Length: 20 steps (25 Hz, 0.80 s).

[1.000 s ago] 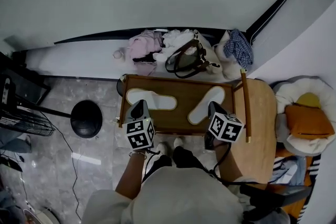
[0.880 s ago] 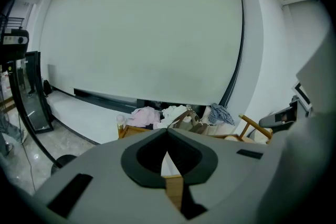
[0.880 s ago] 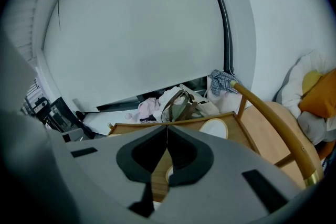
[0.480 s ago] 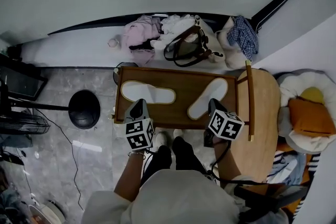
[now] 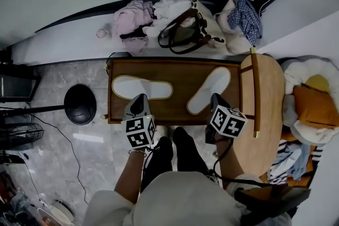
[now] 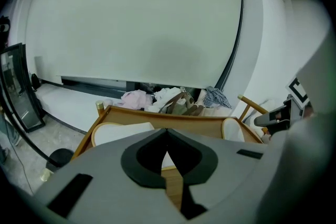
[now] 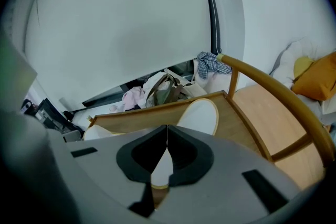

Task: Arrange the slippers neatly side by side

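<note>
While left gripper [image 5: 139, 98], right gripper [image 5: 217, 98] hang shut, slippers [image 5: 142, 87] lie apart.

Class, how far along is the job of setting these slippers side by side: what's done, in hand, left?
Done: nothing; the left slipper lies crosswise on the wooden table, the right slipper slanted, apart from it. In hand: nothing; the left gripper and right gripper are shut and empty near the front edge. Left: turn and pair both slippers.

The left slipper [image 5: 142, 87] and right slipper [image 5: 209, 90] are white. The tray [image 5: 180, 79] is brown. The checked cloth [image 5: 244, 17] is blue-white, the garment [image 5: 125, 21] pink, the cushion [image 5: 312, 106] orange.
</note>
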Motion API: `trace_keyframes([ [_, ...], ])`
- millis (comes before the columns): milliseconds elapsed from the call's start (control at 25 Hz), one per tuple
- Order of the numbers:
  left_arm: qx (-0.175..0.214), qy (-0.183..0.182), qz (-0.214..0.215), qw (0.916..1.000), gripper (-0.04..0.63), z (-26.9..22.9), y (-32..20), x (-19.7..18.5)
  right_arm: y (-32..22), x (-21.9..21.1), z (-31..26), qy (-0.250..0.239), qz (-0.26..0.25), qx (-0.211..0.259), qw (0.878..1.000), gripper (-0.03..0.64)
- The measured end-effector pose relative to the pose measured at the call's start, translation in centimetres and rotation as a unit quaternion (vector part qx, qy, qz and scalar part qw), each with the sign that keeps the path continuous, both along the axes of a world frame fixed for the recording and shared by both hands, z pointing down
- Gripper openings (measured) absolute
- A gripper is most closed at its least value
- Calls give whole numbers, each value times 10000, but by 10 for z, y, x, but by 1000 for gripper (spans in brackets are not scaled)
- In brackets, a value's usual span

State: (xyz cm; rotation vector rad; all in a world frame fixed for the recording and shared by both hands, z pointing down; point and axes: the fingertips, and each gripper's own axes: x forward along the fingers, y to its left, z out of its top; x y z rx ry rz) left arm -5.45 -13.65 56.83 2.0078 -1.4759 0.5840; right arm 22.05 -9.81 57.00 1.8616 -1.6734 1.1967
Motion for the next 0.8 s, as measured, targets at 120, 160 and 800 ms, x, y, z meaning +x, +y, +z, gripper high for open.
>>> trace_keyframes([
  [120, -85, 10, 74, 9999, 17, 9, 0, 6, 0, 3, 9, 15, 72, -68, 10000, 34],
  [160, -105, 4, 103, 9999, 17, 11, -1, 8, 0, 4, 11, 22, 89, -85, 9999, 34],
  [800, -202, -66, 259, 9994, 17, 26, -16, 13, -17, 13, 37, 77, 341, -204, 9992, 123],
])
